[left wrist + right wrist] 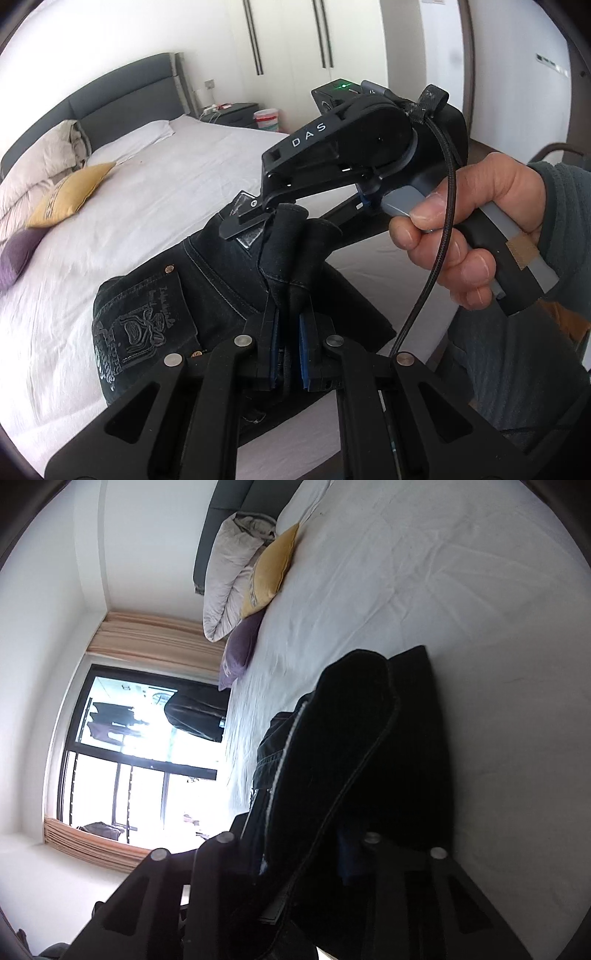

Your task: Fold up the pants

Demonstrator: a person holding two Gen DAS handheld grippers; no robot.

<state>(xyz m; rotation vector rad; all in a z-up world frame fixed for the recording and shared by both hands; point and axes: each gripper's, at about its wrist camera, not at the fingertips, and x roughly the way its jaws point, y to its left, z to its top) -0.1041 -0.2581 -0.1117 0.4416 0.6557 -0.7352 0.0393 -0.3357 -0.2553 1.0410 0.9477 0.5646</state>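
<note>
Dark denim pants (221, 280) hang lifted above the white bed (147, 192), back pocket with pale embroidery facing me. My left gripper (291, 332) is shut on a bunched fold of the pants, blue pads pressing the cloth. My right gripper (251, 221), held in a hand, is shut on the pants' upper edge just above and beyond the left one. In the right wrist view the pants (354, 760) fill the middle and drape over my right gripper (306, 853), hiding its fingers.
Beige, yellow (70, 195) and purple pillows lie at the bed's head by a grey headboard. White wardrobe doors (295, 37) stand behind. A window with peach curtains (140, 760) is beside the bed. The person's arm (554, 206) is at right.
</note>
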